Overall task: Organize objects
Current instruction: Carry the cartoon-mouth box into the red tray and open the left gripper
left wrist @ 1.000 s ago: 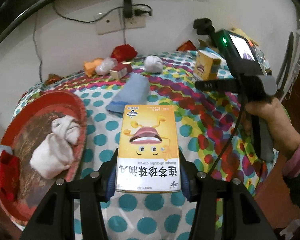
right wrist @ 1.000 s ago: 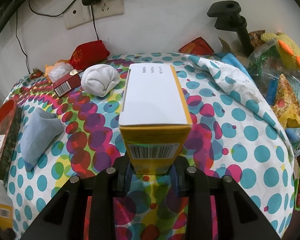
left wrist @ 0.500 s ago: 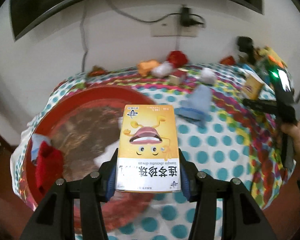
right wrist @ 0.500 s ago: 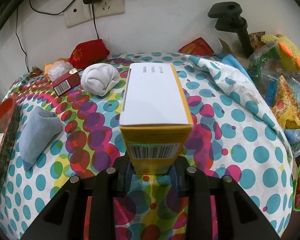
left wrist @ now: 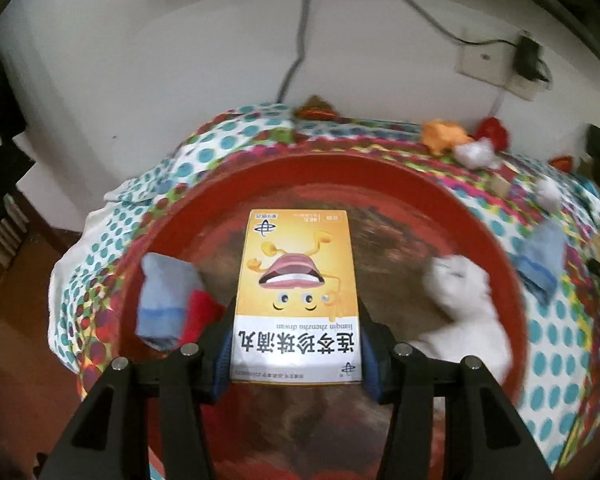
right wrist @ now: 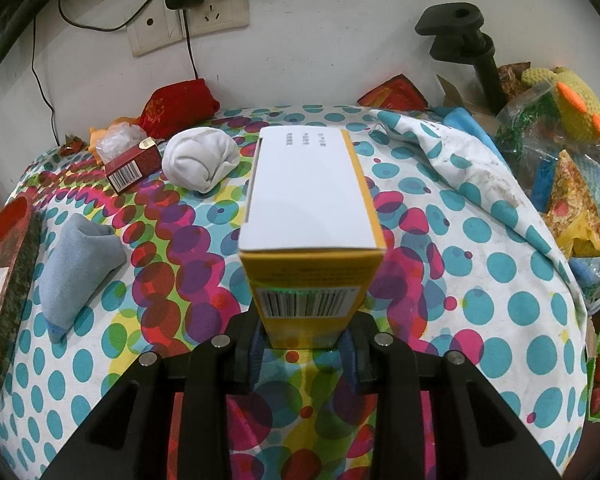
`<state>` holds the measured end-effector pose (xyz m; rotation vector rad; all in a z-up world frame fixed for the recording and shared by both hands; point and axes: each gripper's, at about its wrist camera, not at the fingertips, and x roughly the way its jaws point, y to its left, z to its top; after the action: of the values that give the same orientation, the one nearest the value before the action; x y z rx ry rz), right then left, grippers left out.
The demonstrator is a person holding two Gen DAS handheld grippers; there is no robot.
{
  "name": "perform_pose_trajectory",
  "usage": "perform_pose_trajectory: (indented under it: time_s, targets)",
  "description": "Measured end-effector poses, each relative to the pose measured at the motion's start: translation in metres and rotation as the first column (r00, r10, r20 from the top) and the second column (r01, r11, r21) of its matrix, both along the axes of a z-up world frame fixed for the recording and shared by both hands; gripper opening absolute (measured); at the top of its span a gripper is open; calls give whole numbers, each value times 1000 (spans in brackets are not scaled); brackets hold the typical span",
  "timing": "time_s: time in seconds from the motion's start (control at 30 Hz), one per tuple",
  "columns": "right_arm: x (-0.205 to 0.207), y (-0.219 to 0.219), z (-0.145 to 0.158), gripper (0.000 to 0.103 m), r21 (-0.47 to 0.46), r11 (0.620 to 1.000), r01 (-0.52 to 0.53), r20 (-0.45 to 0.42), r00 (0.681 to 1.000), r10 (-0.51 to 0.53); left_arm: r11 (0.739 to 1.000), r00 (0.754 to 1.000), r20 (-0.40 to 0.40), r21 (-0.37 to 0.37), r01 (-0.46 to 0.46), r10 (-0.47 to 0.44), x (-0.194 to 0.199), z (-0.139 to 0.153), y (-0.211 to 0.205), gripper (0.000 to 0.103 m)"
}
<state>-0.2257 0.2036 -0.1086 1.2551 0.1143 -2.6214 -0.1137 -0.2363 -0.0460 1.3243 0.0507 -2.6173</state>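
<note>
My left gripper [left wrist: 296, 354] is shut on a yellow medicine box with a cartoon face [left wrist: 296, 292] and holds it over the round red tray [left wrist: 400, 184]. In the tray lie a blue sock [left wrist: 162, 300], a red sock [left wrist: 200, 310] and white socks [left wrist: 464, 308]. My right gripper [right wrist: 304, 344] is shut on a second yellow and white box [right wrist: 308, 224], held above the polka-dot tablecloth [right wrist: 480, 320]. A blue sock [right wrist: 76, 268], a white sock ball [right wrist: 200, 162] and a small red box [right wrist: 134, 164] lie on the cloth to its left.
The red tray's edge [right wrist: 4, 220] shows at the far left of the right wrist view. A red pouch [right wrist: 180, 104], a black clamp stand [right wrist: 464, 44] and bags with toys [right wrist: 560, 168] line the back and right. A wall socket with cables [right wrist: 188, 12] is behind.
My left gripper has swung left with its box, from over the cloth to above the red tray. The right gripper and its box have stayed almost still.
</note>
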Motion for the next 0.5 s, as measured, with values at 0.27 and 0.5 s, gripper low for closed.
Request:
perform_pose_trajectory:
  time_s: [0.27, 0.5]
  targets:
    - [0, -1, 0, 32, -2, 1000, 1, 1, 1000, -1, 999, 997, 49, -1, -51, 51, -25, -15, -35, 52]
    - [0, -1, 0, 32, -1, 1000, 1, 1, 1000, -1, 995, 996, 58, -70, -65, 70, -40, -20, -44, 52]
